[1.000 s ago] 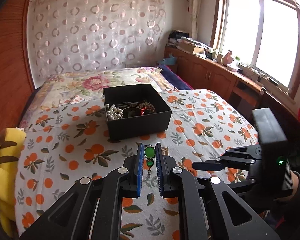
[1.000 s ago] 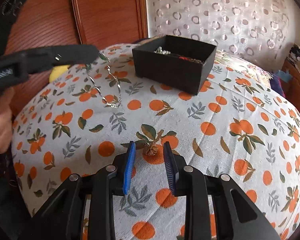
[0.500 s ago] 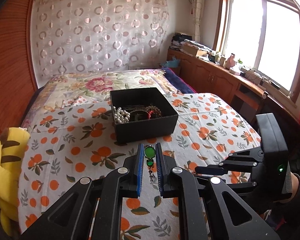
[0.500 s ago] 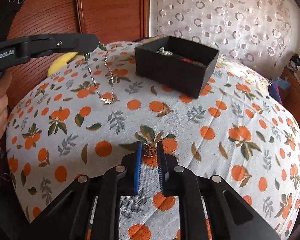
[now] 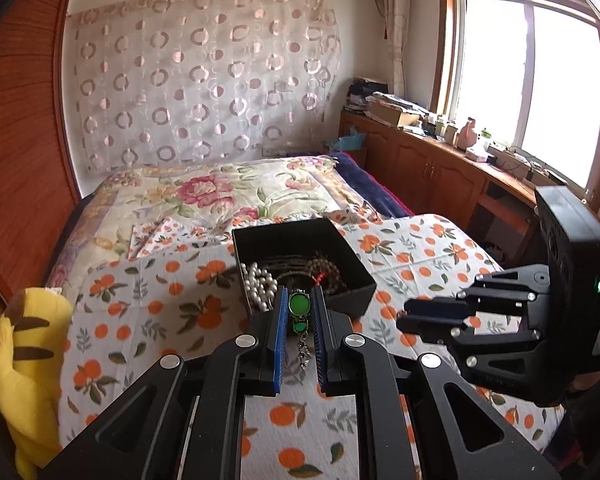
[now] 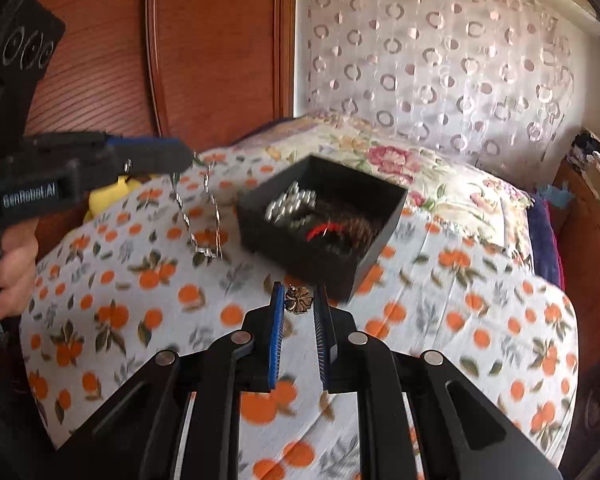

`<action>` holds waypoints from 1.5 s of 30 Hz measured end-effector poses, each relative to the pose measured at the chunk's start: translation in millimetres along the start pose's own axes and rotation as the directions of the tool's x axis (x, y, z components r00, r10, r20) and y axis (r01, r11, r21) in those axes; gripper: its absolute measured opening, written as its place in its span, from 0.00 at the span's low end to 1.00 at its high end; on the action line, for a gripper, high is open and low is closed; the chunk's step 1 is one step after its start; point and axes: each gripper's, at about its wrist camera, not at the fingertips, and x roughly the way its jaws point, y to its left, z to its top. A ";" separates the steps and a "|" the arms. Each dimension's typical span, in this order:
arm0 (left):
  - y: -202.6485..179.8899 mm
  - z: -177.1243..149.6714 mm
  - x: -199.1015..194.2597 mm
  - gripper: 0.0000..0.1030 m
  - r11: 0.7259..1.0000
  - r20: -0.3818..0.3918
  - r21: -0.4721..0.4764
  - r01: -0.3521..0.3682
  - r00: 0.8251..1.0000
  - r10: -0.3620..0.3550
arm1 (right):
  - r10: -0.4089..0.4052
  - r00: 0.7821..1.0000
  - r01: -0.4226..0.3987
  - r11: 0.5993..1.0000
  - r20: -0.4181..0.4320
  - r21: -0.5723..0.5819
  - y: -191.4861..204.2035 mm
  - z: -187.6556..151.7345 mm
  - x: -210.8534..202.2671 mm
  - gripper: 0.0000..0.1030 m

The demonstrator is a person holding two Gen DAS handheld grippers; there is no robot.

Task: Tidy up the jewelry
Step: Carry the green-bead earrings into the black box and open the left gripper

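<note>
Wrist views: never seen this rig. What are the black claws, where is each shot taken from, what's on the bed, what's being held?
There is no robot here: a person holds a two-finger gripper in each hand, and each gripper has a fisheye camera looking along its fingers.

In the left wrist view, the left gripper is shut on a green-stone necklace, its chain hanging below. The right gripper shows at the right side.

In the right wrist view, the right gripper pinches a small brown flower-shaped piece. Its jaws have just been closing on it.

On the orange-print bedspread sits an open black box with pearls and dark beads inside. A yellow plush toy lies at the bed's edge.
</note>
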 end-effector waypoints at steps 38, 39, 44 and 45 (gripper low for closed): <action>19.1 61.2 93.9 0.10 1.000 -0.041 0.004 -0.018 0.999 0.018 | 0.074 0.997 -0.076 0.994 0.023 0.079 -46.1 34.8 56.6 0.25; 19.1 62.8 95.5 0.10 1.000 -0.041 0.006 -0.018 0.999 0.018 | 0.073 0.997 -0.075 0.994 0.025 0.082 -46.9 34.7 56.3 0.25; 17.8 69.3 106.6 0.10 1.000 -0.048 0.013 -0.021 0.999 0.021 | 0.055 0.998 -0.058 0.993 0.035 0.103 -54.2 34.0 53.4 0.26; 17.3 70.6 109.4 0.10 1.000 -0.050 0.014 -0.020 0.999 0.021 | 0.052 0.998 -0.055 0.993 0.036 0.108 -55.8 33.8 52.7 0.26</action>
